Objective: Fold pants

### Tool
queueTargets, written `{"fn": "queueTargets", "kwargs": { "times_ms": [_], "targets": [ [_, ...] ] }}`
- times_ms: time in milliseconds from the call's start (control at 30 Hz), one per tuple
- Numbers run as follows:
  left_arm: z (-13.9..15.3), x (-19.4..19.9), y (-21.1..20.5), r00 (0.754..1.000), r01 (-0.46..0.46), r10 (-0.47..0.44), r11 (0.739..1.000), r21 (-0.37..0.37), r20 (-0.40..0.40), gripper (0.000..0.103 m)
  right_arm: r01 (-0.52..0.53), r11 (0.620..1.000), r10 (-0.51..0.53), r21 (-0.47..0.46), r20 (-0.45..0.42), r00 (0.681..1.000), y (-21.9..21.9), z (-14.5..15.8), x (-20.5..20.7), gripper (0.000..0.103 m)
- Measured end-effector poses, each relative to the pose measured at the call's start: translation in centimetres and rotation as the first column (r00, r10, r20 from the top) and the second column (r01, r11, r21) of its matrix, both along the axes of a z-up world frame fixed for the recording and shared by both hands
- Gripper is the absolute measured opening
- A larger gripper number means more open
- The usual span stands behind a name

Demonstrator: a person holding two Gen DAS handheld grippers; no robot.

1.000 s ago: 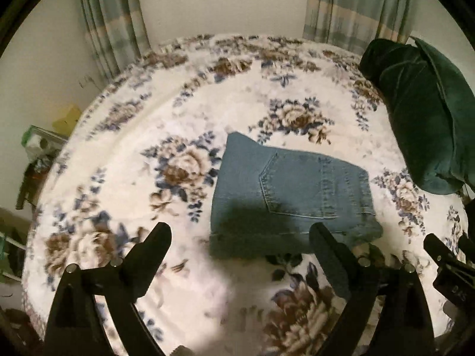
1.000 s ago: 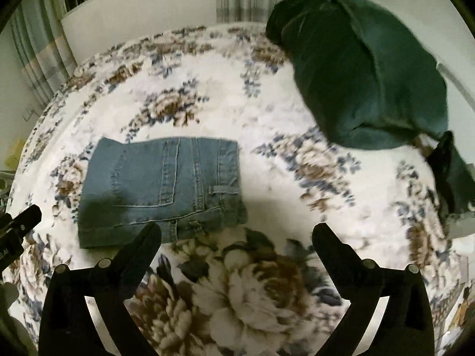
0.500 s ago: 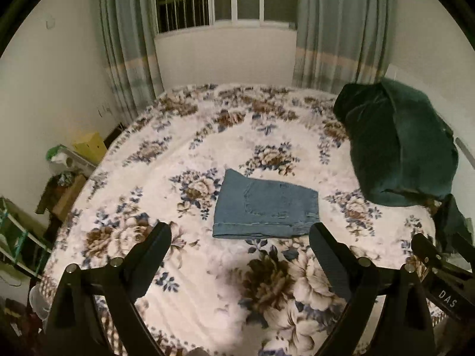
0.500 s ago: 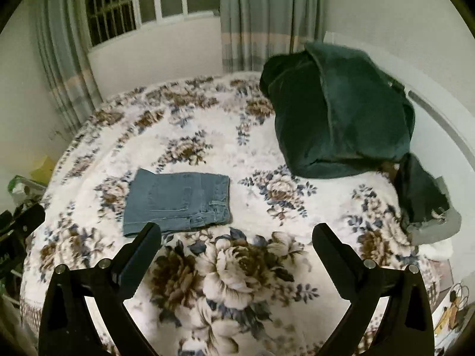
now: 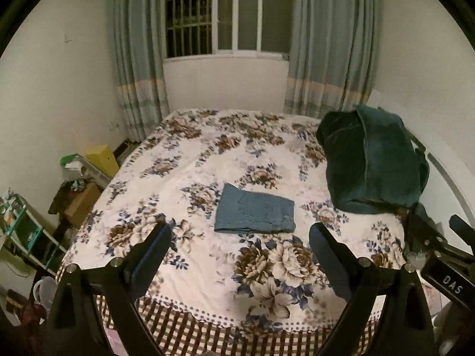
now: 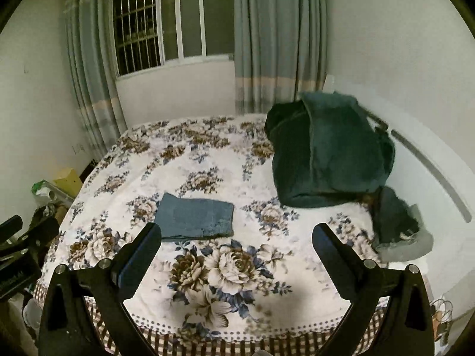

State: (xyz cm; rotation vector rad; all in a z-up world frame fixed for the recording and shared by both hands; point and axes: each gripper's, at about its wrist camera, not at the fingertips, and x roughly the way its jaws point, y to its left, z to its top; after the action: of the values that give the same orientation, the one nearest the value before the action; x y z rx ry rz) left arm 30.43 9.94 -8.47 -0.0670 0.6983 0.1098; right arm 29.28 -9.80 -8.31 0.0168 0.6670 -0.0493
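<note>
The blue denim pants [image 5: 255,214] lie folded into a flat rectangle near the middle of the floral bed [image 5: 190,175]; they also show in the right wrist view [image 6: 196,219]. My left gripper [image 5: 239,238] is open and empty, held back over the bed's near edge, well short of the pants. My right gripper [image 6: 236,238] is open and empty, also back at the near edge, with the pants ahead and to its left. The right gripper's body [image 5: 445,255] shows at the right edge of the left wrist view.
A dark green blanket pile [image 5: 371,163] sits on the bed's right side, with a grey garment [image 6: 397,228] beside it. Boxes and a cluttered shelf [image 5: 74,184] stand left of the bed. A window [image 5: 225,14] with curtains is behind.
Both grippers have pulled back and up from the folded pants, which now look small and far. The pants stay flat on the bed. Both grippers stay open.
</note>
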Motion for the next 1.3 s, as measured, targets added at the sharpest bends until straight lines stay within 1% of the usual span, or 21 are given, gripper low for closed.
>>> {"fn": "queueTargets", "kwargs": {
  "times_ms": [100, 200, 367, 500, 533, 567, 667, 900, 1300],
  "targets": [
    [1.7, -1.8, 0.3, 1.000, -0.006, 0.006, 1.000, 0.006, 0.020, 0.095, -0.013, 1.000, 0.013, -0.014, 0.021, 1.000, 0.2, 2.6, -2.4, 0.103],
    [2.8, -3.2, 0.6, 1.000, -0.006, 0.005, 1.000, 0.006, 0.027, 0.095, -0.031, 0.999, 0.031, -0.012, 0.028, 0.999, 0.5, 4.8, -4.5, 0.103],
    [3.5, -5.0, 0.3, 1.000, -0.003, 0.002, 1.000, 0.022, 0.028, 0.095, -0.051, 0.999, 0.051, -0.003, 0.043, 0.998, 0.8, 7.0, -6.9, 0.103],
    [3.5, -5.8, 0.4, 1.000, -0.005, 0.004, 1.000, 0.015, 0.025, 0.095, -0.063, 0.998, 0.063, 0.003, 0.047, 0.997, 1.0, 7.6, -7.9, 0.103],
    [3.7, -6.2, 0.4, 1.000, -0.004, 0.004, 1.000, 0.015, 0.025, 0.100, -0.067, 0.998, 0.066, 0.004, 0.046, 0.997, 1.0, 7.4, -7.6, 0.103],
    [3.8, -6.2, 0.5, 1.000, -0.003, 0.002, 1.000, 0.019, 0.026, 0.103, -0.072, 0.997, 0.071, 0.008, 0.045, 0.996, 1.0, 7.4, -7.7, 0.103],
    [4.1, -6.6, 0.4, 0.999, -0.017, 0.015, 0.999, 0.050, 0.041, 0.103, -0.071, 0.997, 0.070, 0.015, 0.042, 0.997, 0.9, 7.3, -7.9, 0.103],
    [4.4, -7.3, 0.7, 0.998, -0.026, 0.022, 0.998, 0.059, 0.061, 0.103, -0.069, 0.998, 0.068, 0.009, 0.044, 0.997, 0.9, 7.1, -8.2, 0.103],
    [4.3, -7.3, 1.0, 0.999, -0.019, 0.017, 0.998, 0.058, 0.039, 0.103, -0.076, 0.997, 0.075, 0.009, 0.039, 0.996, 1.2, 7.4, -8.6, 0.103]
  ]
}}
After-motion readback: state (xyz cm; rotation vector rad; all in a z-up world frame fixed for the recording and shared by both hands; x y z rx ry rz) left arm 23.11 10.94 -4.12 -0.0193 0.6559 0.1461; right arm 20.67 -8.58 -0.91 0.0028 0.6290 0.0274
